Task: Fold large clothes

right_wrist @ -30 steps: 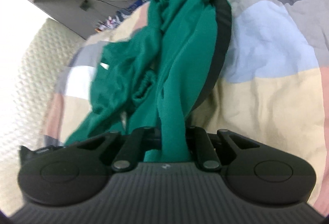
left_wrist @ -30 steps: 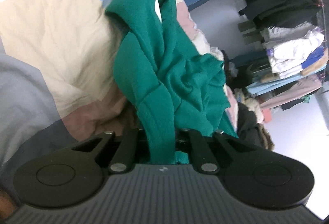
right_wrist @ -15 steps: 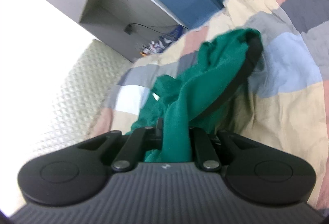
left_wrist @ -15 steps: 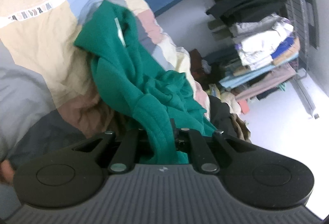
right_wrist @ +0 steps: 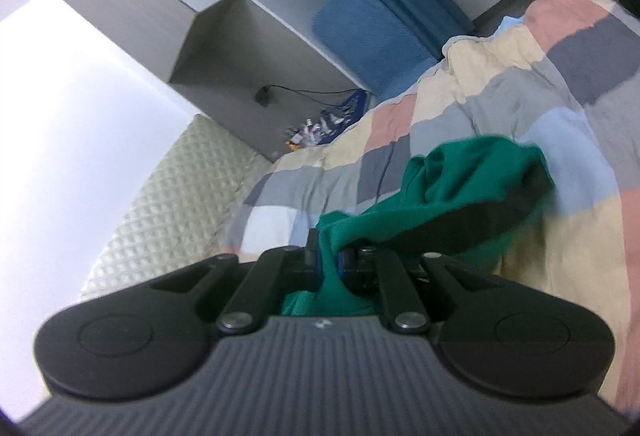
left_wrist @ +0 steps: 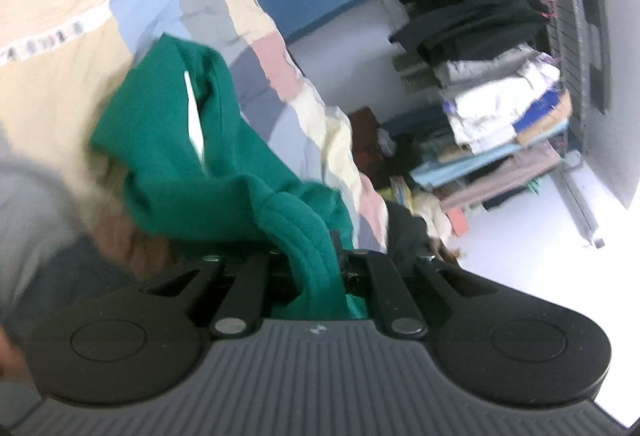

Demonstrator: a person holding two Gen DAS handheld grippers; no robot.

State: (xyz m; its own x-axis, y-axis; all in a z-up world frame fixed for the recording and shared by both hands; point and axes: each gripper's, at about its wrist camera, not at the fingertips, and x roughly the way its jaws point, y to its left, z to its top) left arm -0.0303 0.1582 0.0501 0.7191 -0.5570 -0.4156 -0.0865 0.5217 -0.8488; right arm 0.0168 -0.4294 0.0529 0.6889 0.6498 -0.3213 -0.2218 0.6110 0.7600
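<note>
A green garment (left_wrist: 168,152) with a white inner label hangs bunched above the patchwork bedspread (left_wrist: 52,84). My left gripper (left_wrist: 316,256) is shut on a ribbed green edge of it, and the cloth covers the fingertips. In the right wrist view the same green garment (right_wrist: 460,180) stretches from the bedspread (right_wrist: 560,244) to my right gripper (right_wrist: 330,262), which is shut on another fold. A dark band runs along the garment's underside there.
A rack of stacked and hung clothes (left_wrist: 500,108) stands past the bed on the right of the left wrist view. A blue cushion (right_wrist: 368,32), grey shelving (right_wrist: 208,8) and a quilted headboard (right_wrist: 168,204) lie beyond the bed in the right wrist view.
Both grippers have risen with the green garment, which now trails shorter and lower in both views. More of the room and less of the bedspread shows than a second ago.
</note>
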